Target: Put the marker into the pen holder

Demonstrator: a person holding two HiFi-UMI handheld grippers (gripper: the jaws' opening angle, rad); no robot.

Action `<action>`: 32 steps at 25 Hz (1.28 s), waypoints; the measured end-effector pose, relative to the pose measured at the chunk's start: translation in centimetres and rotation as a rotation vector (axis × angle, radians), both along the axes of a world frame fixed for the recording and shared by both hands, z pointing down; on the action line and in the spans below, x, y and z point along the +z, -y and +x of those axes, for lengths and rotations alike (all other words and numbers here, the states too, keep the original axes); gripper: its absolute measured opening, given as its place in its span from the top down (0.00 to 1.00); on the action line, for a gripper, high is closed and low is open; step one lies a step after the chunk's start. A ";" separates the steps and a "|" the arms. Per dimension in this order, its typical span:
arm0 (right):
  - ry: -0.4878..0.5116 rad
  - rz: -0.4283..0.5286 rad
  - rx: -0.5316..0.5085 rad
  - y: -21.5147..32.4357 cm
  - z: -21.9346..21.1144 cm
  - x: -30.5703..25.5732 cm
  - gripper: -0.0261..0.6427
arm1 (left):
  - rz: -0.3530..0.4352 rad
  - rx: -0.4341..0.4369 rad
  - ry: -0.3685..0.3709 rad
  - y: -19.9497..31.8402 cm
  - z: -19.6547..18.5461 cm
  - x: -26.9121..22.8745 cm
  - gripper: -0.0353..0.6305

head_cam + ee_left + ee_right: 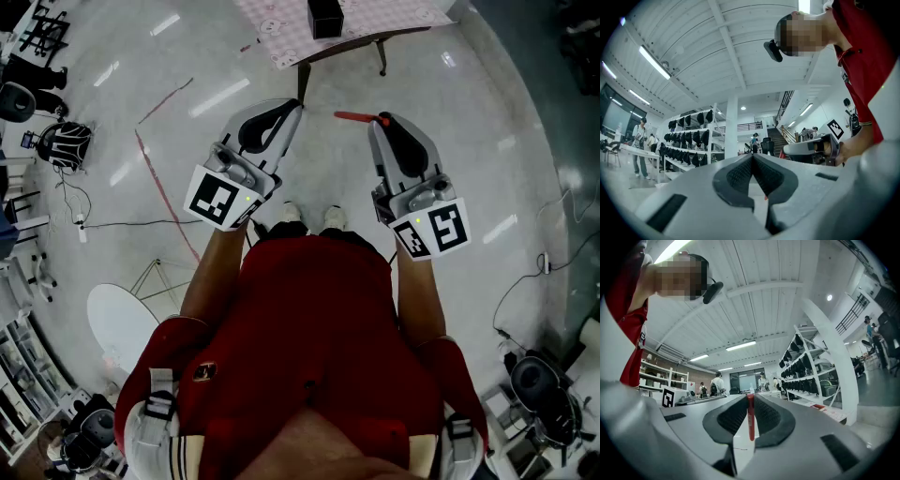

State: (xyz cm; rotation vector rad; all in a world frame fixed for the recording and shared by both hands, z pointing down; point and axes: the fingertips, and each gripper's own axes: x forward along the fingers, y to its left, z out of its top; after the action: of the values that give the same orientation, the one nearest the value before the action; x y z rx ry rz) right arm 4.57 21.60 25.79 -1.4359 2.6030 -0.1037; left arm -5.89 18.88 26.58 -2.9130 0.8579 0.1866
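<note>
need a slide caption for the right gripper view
Right gripper shut on a slim red marker, with white storage shelving and people in the hall beyond.

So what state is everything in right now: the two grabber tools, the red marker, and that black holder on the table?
Left gripper: jaws shut, nothing between them.
Right gripper: jaws shut on the marker.
Marker: clamped in the right jaws, sticking out sideways, not yet in the holder.
Pen holder: standing on the table, apart from both grippers.
</note>
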 end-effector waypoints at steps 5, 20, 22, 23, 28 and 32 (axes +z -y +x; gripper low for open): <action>0.003 0.001 0.002 0.4 -0.4 0.0 0.89 | 0.001 -0.004 0.002 0.0 -0.7 -0.1 0.94; 0.013 0.000 0.035 2.0 -2.5 -0.1 0.89 | 0.009 -0.012 -0.025 1.3 -3.9 -0.1 0.94; 0.010 -0.001 0.041 2.5 -3.0 0.0 0.89 | 0.008 -0.012 -0.028 1.7 -4.5 0.0 0.94; 0.008 -0.002 0.043 2.8 -3.2 0.0 0.89 | 0.009 -0.011 -0.030 2.0 -4.8 0.0 0.94; 0.002 0.001 0.058 4.1 -5.0 0.3 0.89 | 0.010 -0.003 -0.032 3.1 -6.9 0.4 0.94; -0.005 0.005 0.073 4.9 -6.6 0.3 0.89 | 0.007 -0.003 -0.044 4.0 -8.9 0.7 0.94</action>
State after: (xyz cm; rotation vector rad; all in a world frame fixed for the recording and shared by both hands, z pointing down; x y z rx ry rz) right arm -2.01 16.70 26.13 -1.5295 2.5495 -0.0846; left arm -14.82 14.90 27.26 -2.9110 0.8654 0.2535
